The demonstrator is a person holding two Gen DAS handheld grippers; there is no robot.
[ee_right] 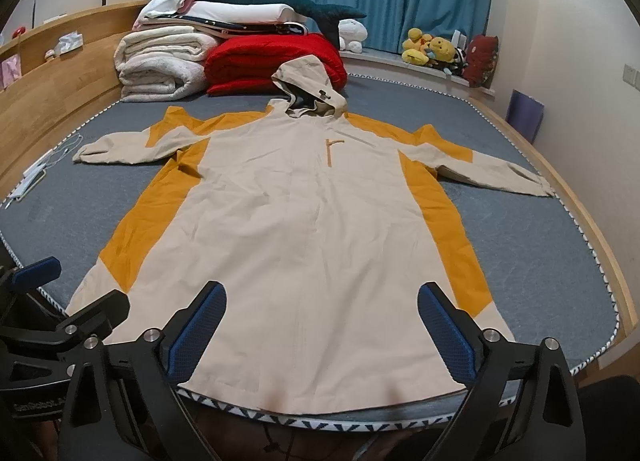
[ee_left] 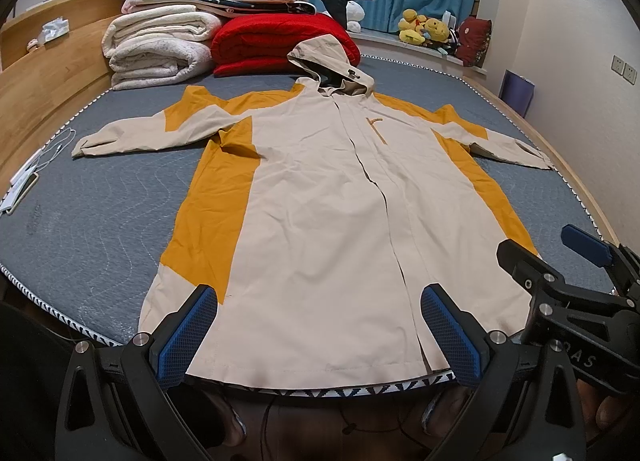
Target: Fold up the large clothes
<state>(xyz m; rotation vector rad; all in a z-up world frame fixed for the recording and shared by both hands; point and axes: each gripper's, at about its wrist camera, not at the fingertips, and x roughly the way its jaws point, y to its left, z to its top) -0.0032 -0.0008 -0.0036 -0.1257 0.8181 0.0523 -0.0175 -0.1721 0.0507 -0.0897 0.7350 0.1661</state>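
Lying flat on our grey quilted bed (ee_left: 100, 221): beige-and-mustard hooded fabric jacket (ee_left: 320, 201), hem beneath left claw (ee_left: 316, 335) and right claw (ee_right: 320, 329), both apart, empty.

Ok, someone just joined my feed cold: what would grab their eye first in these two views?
First the big cream-and-mustard hooded jacket, spread flat and face up on the grey mattress, sleeves out to both sides, hem at the near edge. Behind its hood lies a bright red folded blanket beside stacked white bedding. Near the camera, both grippers' blue fingers stand wide apart over the hem, holding nothing.
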